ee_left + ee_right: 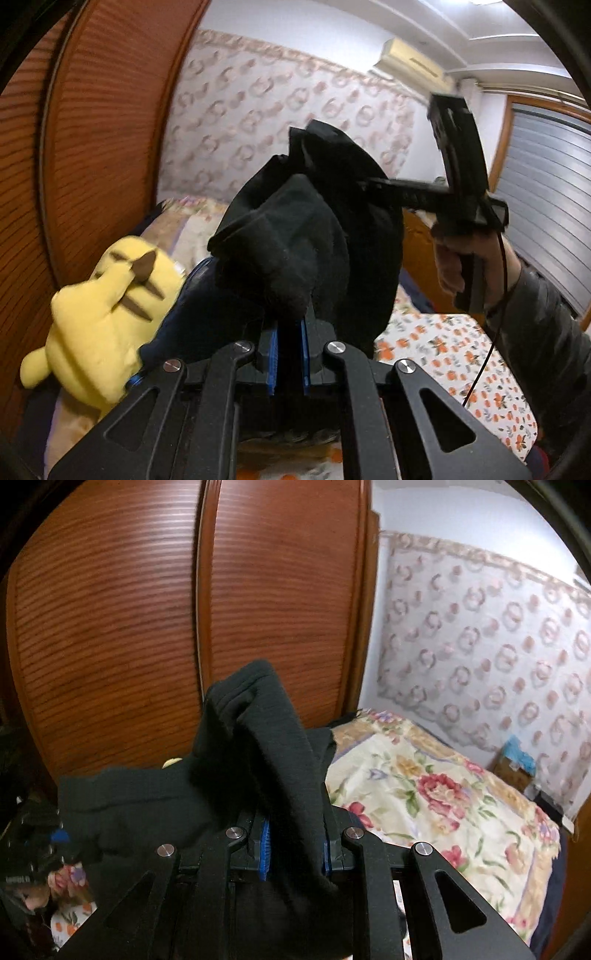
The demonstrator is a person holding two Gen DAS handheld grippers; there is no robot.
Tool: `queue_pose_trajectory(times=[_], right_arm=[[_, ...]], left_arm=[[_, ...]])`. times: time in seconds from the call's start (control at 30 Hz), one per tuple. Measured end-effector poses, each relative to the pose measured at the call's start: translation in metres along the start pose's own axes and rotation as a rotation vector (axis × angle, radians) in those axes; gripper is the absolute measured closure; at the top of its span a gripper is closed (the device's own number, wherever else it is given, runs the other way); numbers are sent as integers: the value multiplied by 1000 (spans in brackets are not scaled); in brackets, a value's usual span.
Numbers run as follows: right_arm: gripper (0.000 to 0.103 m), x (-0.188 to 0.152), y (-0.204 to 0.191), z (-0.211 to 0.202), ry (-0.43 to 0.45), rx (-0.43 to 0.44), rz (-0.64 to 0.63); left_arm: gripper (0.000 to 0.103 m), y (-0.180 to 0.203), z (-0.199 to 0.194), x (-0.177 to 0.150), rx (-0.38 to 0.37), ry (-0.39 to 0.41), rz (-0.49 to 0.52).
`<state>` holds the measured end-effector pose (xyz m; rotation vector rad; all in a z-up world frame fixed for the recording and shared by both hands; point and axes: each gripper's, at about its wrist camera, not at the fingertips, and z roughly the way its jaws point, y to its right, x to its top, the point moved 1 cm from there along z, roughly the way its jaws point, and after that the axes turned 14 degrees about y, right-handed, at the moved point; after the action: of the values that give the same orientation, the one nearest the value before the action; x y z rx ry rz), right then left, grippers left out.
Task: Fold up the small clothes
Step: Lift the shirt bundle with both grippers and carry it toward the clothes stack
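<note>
A small black garment (295, 236) is held up in the air between both grippers, above the bed. My left gripper (290, 325) is shut on one bunched edge of it, with blue pads showing beside the cloth. In the left wrist view the right gripper (369, 184) comes in from the right, held by a hand, and pinches the garment's far side. In the right wrist view my right gripper (295, 834) is shut on a thick fold of the black garment (258, 746), which drapes over its fingers and out to the left.
A yellow plush toy (107, 314) lies at the left on the bed. An orange-flowered sheet (461, 354) covers the bed below. A floral quilt (443, 794) lies by the papered wall. Wooden slatted wardrobe doors (184, 609) stand close behind.
</note>
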<state>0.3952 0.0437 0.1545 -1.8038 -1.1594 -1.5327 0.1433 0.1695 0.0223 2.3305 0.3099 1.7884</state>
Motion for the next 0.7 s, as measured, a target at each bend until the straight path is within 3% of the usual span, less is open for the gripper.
queue_pose_trajectory(times=[0.27,0.33,0.4,0.43,0.57,0.7], right_arm=[[81,8,12,71,-63,-4,-27],[77,18,18,68,-11,-20,23],[60,26,21,56,39,-60,61],[56,28,26,49,59,-69,71],[55,27,25,42,60,-86,47],[55,4,-2,25,41,-59,36]], left_arm=[[92,-17,-4,-15,78,-37,-26],[92,-17,-3,-17,93,-52,-36],[92,-18,-2,-18,95,-57,-40],[92,-19,-2,-19,100,-57,-39],[92,-18,0,-19,114,-54,-33],[92,-20,2,-22,119,-67,-37]])
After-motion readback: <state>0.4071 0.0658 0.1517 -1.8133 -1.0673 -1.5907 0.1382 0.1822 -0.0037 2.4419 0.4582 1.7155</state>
